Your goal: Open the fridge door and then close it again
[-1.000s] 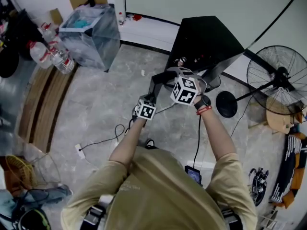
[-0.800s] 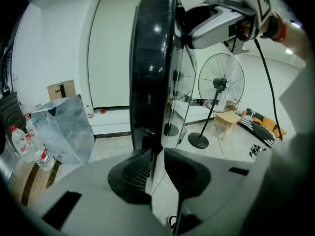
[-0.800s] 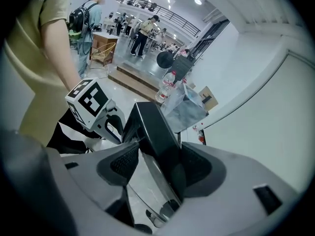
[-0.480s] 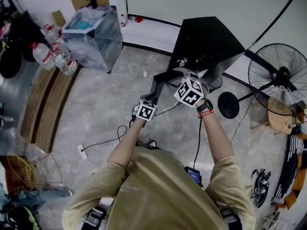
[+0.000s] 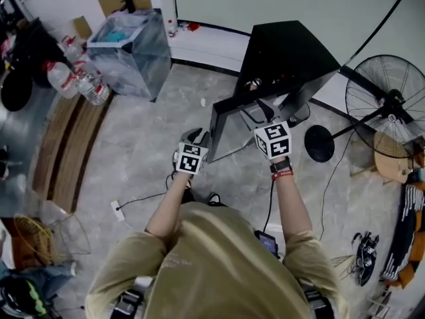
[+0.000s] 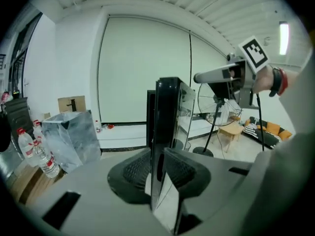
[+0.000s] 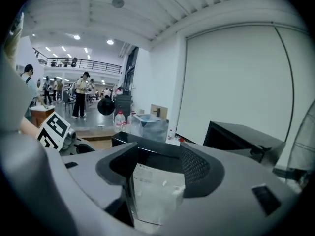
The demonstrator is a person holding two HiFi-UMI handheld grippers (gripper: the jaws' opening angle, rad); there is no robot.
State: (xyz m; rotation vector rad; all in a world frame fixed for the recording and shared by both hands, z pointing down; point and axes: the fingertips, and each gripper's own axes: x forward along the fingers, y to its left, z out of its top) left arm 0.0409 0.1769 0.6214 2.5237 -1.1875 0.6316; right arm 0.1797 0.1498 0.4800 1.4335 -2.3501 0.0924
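The left gripper clamps its jaws on the fridge door — right gripper jaws wide, straddling it

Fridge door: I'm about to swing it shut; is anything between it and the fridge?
Nothing visible does. The left gripper clamps the fridge door by its free edge; the gap to the fridge looks clear, though partly hidden.

No text, brand or number can be read anywhere in view. A white sticker on the fridge door carries lines of fine print, too small and blurred to make out. The left-hand marker cube and the right-hand marker cube show black-and-white square code patterns, not characters. The water bottles by the wall bear red labels; their wording is illegible.
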